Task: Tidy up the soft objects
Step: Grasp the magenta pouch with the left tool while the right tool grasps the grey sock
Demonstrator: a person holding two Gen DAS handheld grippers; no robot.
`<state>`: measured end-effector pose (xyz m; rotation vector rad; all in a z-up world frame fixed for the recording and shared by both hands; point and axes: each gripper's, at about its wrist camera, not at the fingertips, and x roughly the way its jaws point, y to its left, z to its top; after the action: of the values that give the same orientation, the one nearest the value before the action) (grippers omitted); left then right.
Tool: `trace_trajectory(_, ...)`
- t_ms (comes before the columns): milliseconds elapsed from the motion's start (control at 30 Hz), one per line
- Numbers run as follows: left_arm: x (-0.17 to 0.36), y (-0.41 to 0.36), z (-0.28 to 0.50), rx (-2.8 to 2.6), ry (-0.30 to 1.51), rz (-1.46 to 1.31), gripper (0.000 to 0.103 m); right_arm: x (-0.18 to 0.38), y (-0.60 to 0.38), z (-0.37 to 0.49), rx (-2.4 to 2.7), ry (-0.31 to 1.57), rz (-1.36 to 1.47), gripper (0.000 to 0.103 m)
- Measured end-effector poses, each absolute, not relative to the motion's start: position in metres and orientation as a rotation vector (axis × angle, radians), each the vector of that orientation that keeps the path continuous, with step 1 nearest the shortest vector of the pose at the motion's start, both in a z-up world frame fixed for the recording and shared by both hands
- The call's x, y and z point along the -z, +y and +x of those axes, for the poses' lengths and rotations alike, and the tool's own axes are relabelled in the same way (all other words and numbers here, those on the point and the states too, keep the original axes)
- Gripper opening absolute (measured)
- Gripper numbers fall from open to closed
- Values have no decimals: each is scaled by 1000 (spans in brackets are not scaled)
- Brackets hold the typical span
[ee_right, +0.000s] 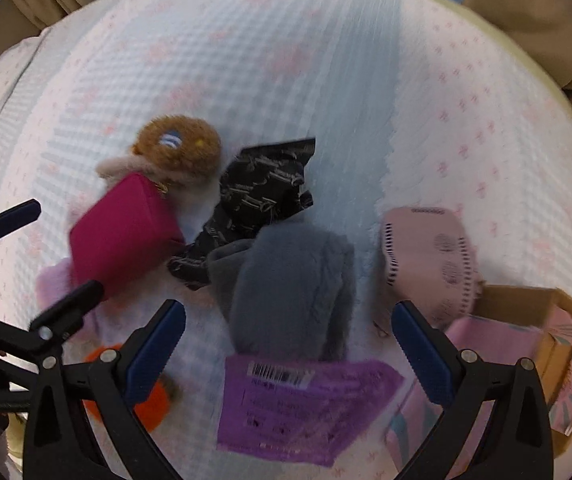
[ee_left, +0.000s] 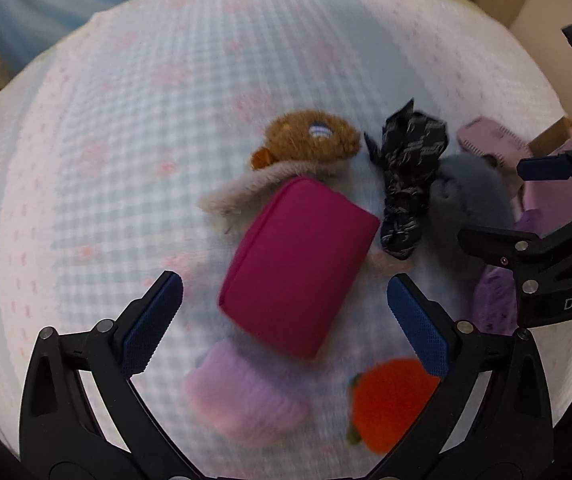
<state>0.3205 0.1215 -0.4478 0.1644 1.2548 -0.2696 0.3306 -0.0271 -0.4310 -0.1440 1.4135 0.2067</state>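
Both pairs of fingers stand wide apart and hold nothing, which fits a moment of choosing rather than carrying. The left gripper point(ee_left: 284, 322) hangs above the bed with its blue pads flanking the magenta pouch point(ee_left: 300, 266), so that pouch looks like its likely target (a judgement only). The right gripper point(ee_right: 288, 350) points down at the grey-blue fleece bundle point(ee_right: 292, 294), which lies between its pads but is untouched; its spread would suit so bulky and yielding a thing.

Outward from there, the soft things lie in a loose heap on the quilted bed cover point(ee_left: 126, 120). The pouch rests partly on a beige furry piece point(ee_left: 242, 190), with the brown plush toy point(ee_left: 310, 136) just behind. A crumpled dark patterned cloth point(ee_left: 408, 182) sits between pouch and fleece, touching the fleece. Nearer the left camera lie a fuzzy lilac item point(ee_left: 242, 392) and an orange knitted piece point(ee_left: 392, 404).

By the right gripper, a purple plastic mailer point(ee_right: 306, 408) lies against the fleece's near edge. A pale pink perforated object point(ee_right: 426, 260) and an open cardboard box point(ee_right: 526, 320) sit at the right (the box perhaps the destination). Sorting appears barely begun.
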Motion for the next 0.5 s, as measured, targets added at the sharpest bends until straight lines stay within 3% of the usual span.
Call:
trace_trajectory(167,472,111,332,290,1290,196,98,462,-35,344,-193,1487,-114,97)
trace_trajectory(233,479,107,336,306,1308,192,86,471,-37,348,-212,1509,-90,86)
trace_trajectory(500,484,103,343,286,1325,194,73,481,-42,353,-243,1525,-38,63)
